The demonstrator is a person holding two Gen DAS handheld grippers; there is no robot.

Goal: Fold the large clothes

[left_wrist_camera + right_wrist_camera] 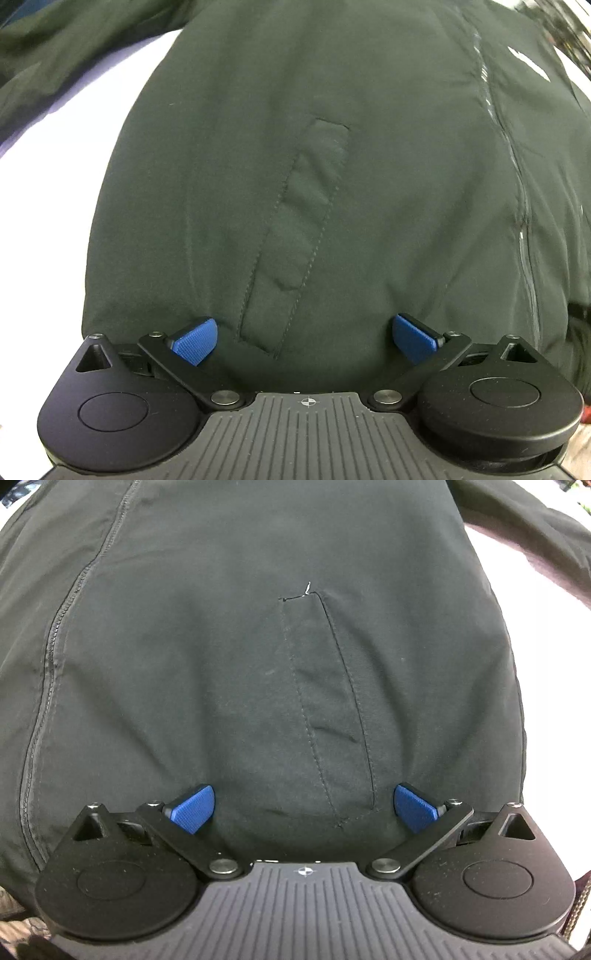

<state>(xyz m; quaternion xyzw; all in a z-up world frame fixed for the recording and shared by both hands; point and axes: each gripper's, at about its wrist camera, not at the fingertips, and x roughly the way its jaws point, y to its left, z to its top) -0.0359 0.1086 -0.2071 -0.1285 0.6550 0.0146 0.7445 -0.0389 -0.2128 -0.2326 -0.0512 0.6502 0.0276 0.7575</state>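
Dark jacket [295, 177] lies flat just ahead of each hand-held gripper [304, 339] [304, 808], both spread apart

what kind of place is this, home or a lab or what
Hard to say: probably a folding table or bed indoors. A dark jacket lies spread on a white surface, filling both views. Only blurred clutter shows at the far edge, so home or lab cannot be told.
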